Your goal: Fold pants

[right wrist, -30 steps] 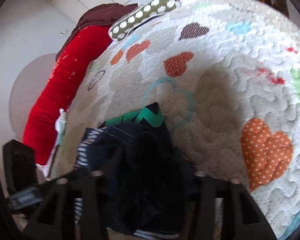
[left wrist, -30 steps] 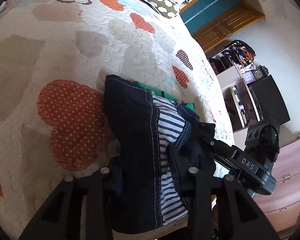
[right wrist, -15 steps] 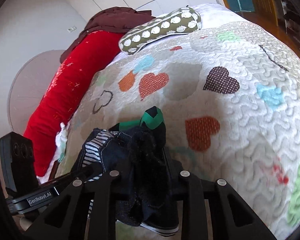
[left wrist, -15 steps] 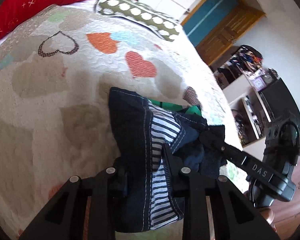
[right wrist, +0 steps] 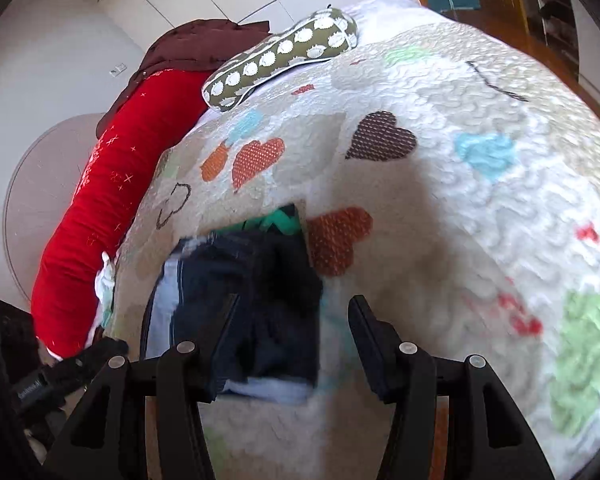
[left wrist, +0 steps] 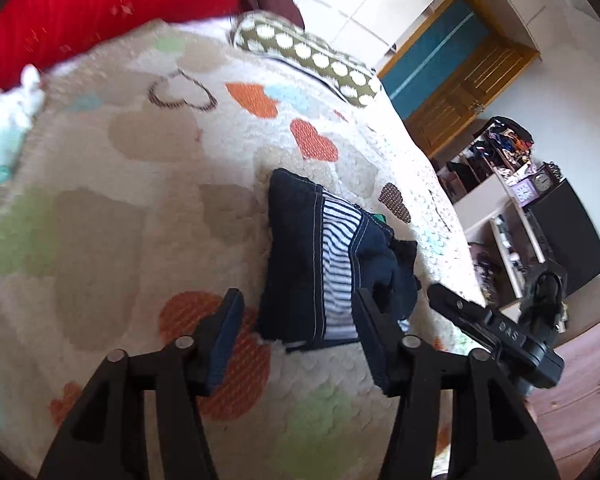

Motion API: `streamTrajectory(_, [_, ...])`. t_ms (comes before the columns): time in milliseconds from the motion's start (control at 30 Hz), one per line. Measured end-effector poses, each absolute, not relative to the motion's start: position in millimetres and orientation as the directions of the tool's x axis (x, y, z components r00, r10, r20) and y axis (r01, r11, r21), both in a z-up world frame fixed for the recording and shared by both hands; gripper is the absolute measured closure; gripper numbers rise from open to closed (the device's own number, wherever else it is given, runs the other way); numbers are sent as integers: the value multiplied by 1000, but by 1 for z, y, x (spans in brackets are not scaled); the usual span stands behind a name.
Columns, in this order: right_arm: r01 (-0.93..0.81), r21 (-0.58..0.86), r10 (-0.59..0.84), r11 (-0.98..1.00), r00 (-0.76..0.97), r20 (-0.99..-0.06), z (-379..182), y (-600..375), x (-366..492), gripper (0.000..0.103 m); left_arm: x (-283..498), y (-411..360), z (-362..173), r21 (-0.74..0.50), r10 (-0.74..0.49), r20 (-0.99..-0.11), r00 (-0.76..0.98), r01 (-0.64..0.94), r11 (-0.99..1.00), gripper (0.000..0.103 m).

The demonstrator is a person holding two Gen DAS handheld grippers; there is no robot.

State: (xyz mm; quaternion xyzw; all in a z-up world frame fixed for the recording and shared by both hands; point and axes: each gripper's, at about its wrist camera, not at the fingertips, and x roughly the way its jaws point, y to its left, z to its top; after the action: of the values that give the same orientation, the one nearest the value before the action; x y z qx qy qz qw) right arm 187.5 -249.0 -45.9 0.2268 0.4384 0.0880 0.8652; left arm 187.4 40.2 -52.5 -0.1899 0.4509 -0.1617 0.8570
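The pants [left wrist: 300,252] are a small folded dark navy bundle with a blue-and-white striped lining and a bit of green, lying on the heart-patterned quilt [left wrist: 140,208]. They also show in the right wrist view [right wrist: 268,288]. My left gripper [left wrist: 300,312] is open, its jaws apart on either side of the bundle's near edge, holding nothing. My right gripper [right wrist: 294,316] is open, its jaws spread just above the near part of the bundle, which is blurred. The right gripper's body [left wrist: 496,332] shows in the left wrist view beside the pants.
A long red bolster [right wrist: 112,184] and a green polka-dot pillow [right wrist: 284,56] lie at the head of the bed. A white cloth [left wrist: 16,100] lies by the bolster. Shelves and a black cabinet [left wrist: 568,236] stand past the bed's right edge.
Both grippers have opened and let go of the pants, which now lie folded on the quilt. Both grippers have pulled back from the bundle.
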Motion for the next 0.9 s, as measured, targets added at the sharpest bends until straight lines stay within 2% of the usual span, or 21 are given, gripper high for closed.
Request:
streamTrajectory(133, [72, 461, 331, 884, 599, -729, -59, -248, 138, 44, 149, 21, -43, -334, -328, -717, 615, 111, 936, 46])
streamTrajectory(233, [102, 498, 340, 861, 611, -714, -67, -248, 108, 44, 117, 5, -28, -204, -213, -685, 697, 98, 974, 44])
streamTrajectory(367, [137, 504, 306, 853, 652, -694, -63, -245, 81, 40, 77, -5, -3, -103, -112, -579, 807, 64, 993, 19])
streamTrajectory(533, [143, 464, 248, 874, 690, -680, -45, -238, 55, 36, 27, 0, 37, -36, 0, -415, 910, -17, 999, 4])
streamTrajectory(667, [127, 464, 249, 877, 704, -665, -34, -230, 39, 34, -7, 7, 63, -15, 52, -351, 935, -61, 998, 0])
streamTrajectory(800, [107, 436, 241, 894, 705, -667, -28, -217, 29, 32, -24, 3, 68, 86, 153, -288, 945, -134, 987, 0])
streamTrajectory(833, [105, 423, 233, 900, 704, -671, -29, -213, 29, 32, -21, -1, 64, 125, 184, -280, 942, -155, 980, 0])
streamTrajectory(900, [105, 405, 225, 908, 694, -684, -33, -207, 33, 32, -10, -6, 53, 181, 203, -333, 921, -148, 972, 0])
